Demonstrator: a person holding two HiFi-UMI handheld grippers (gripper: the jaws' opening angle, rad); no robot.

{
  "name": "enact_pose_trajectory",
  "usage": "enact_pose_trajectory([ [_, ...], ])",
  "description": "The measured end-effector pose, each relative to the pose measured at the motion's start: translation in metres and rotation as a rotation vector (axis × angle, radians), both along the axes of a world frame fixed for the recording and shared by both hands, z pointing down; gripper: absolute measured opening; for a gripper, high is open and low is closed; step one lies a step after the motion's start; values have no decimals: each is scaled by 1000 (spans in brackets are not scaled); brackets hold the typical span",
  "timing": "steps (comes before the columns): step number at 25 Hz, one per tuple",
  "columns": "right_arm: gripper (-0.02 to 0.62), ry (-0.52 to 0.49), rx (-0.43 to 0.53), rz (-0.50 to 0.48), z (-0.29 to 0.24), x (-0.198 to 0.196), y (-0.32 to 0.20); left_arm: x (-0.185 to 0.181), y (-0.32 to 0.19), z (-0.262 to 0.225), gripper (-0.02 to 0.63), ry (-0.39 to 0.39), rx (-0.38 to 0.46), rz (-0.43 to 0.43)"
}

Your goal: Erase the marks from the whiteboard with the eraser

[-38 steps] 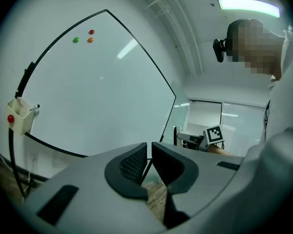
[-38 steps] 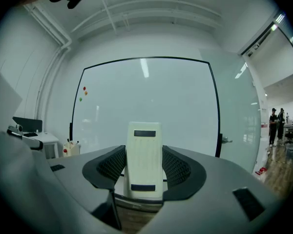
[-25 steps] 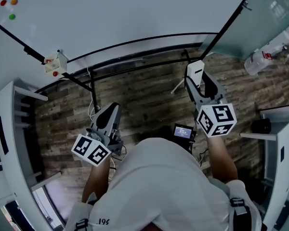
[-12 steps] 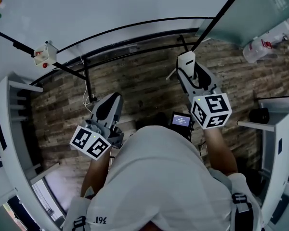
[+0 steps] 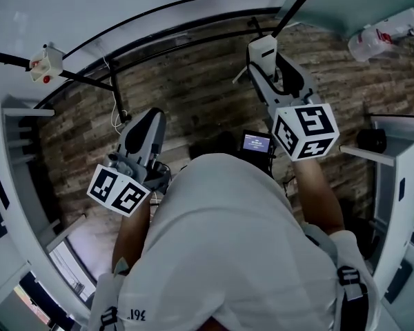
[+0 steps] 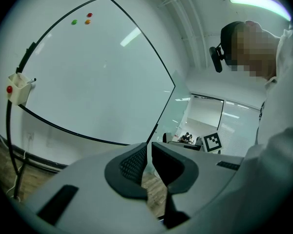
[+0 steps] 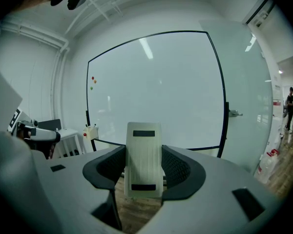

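R claw point(image 7: 144, 173) clamped on the white ribbed eraser point(image 7: 144, 145), held upright btwn its jaws and facing the whiteboard point(image 7: 156, 91) at 12 o'clock, apart from it. L claw point(image 6: 149, 155) closed to a thin slit, nothing in it; board sits at its 10 o'clock. Magnets point(image 6: 89, 15) near board's top corner. Small white box point(image 6: 18, 87) on frame at 9 o'clock. Wood floor point(image 5: 193, 102) below.

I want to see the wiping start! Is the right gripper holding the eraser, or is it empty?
Holding it. The right gripper is shut on the white eraser, with a jaw pressing each side.
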State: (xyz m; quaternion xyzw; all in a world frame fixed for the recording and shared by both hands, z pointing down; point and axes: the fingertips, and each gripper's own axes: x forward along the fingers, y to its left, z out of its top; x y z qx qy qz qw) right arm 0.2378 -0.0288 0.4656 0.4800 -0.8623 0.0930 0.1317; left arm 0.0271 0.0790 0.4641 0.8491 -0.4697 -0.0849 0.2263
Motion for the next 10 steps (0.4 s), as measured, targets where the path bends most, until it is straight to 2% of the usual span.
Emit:
enact_pose_trajectory([
  [10,249,-6,-5,-7,5,6,-13,11,-12,1,35,-10,-7,1],
])
